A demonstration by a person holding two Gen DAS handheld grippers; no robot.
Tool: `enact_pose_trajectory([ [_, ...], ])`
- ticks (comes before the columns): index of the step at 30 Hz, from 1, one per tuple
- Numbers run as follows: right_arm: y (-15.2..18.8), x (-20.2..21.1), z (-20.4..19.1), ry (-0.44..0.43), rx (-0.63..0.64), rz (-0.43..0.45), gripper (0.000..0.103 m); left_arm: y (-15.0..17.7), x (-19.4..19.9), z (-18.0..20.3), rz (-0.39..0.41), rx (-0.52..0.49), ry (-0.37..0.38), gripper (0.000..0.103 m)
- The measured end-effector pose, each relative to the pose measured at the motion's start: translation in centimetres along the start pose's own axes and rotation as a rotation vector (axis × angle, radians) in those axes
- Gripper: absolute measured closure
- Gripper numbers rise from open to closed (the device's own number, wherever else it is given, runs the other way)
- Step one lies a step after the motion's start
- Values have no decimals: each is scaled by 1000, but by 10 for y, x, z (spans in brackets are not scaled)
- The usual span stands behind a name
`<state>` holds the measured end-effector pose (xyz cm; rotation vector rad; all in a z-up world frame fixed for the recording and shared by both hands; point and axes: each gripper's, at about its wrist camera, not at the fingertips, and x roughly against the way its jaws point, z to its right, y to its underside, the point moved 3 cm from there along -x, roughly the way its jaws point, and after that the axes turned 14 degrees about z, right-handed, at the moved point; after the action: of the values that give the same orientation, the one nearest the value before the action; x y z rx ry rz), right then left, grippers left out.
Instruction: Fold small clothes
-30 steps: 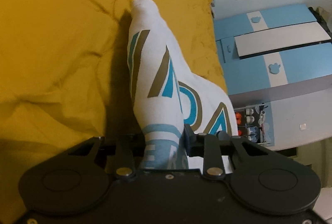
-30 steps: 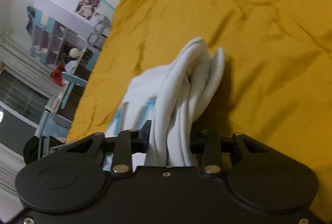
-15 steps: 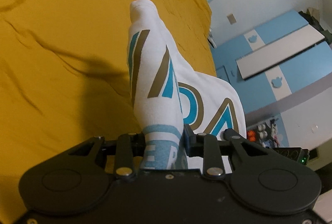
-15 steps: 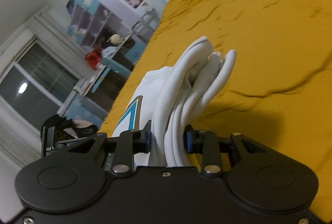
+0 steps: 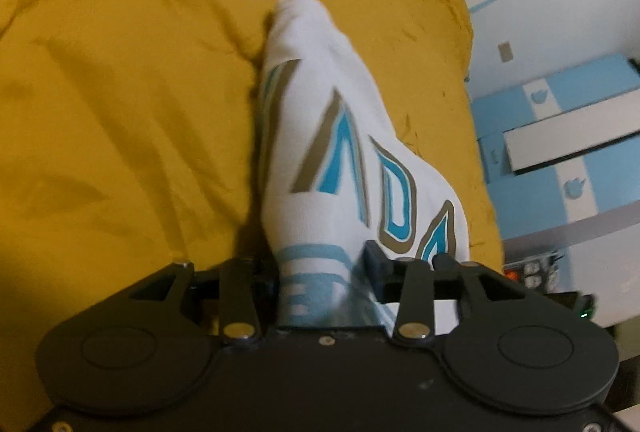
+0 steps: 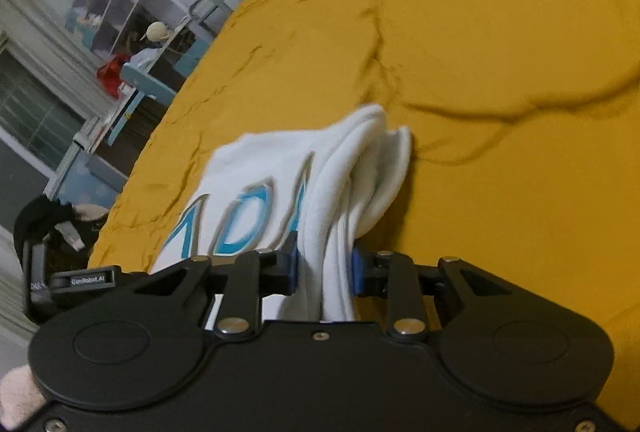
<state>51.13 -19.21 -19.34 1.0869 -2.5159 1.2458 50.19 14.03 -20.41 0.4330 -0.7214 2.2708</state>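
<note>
I have both tools on 1 white shirt [image 5: 320,136] over the yellow bedspread [image 5: 120,112]. My left gripper [image 5: 320,276] pinches a bunched edge with pale blue stripes; the cloth rises past the fingers [image 5: 374,264] as a tall fold with blue and tan letters. My right gripper [image 6: 324,268] is clamped on a thick wad of plain white layers; blue pads [image 6: 357,270] press against the wad from both sides. Left of that wad, the shirt [image 6: 260,184] spreads flat onto the bedspread [image 6: 500,52], lettering facing up. Beyond the bed edge by the shirt, a blue and white wardrobe [image 5: 568,136] in the left view; a shelf unit [image 6: 120,0] and a window [image 6: 28,116] in the right view.
</note>
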Motion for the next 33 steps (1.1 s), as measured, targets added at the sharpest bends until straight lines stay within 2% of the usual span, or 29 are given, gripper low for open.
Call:
enact_pose_trajectory([
  [3, 3, 2, 4, -17, 10, -8, 79, -1, 6, -6, -7, -3, 5, 58],
  [6, 1, 8, 9, -11, 7, -19, 64, -4, 22, -6, -7, -46, -25, 53],
  [8, -2, 13, 7, 3, 0, -18, 60, -7, 34, 6, 5, -79, -64, 53],
  [10, -9, 24, -4, 24, 47, 33, 58, -15, 48, 17, 37, -127, -87, 50],
  [12, -16, 31, -25, 40, 137, 116, 59, -25, 55, 34, 81, -156, -67, 44],
  [14, -25, 33, -43, 8, 189, 182, 59, -33, 58, 50, 131, -177, -28, 40],
  [16, -32, 26, -58, -47, 206, 198, 59, -37, 49, 63, 154, -214, -6, 40],
  [19, -34, 0, -68, -55, 229, 180, 63, -37, 22, 69, 143, -210, 13, 40],
  [23, -28, -29, -58, -10, 239, 141, 66, -37, -13, 57, 125, -194, -21, 40],
  [26, -25, -41, -45, 19, 244, 110, 73, -37, -23, 41, 113, -174, -30, 41],
  [28, -23, -45, -37, 42, 238, 104, 86, -37, -27, 35, 110, -177, -34, 42],
  [33, -20, -42, -42, 61, 244, 100, 86, -40, -25, 36, 129, -118, -22, 44],
])
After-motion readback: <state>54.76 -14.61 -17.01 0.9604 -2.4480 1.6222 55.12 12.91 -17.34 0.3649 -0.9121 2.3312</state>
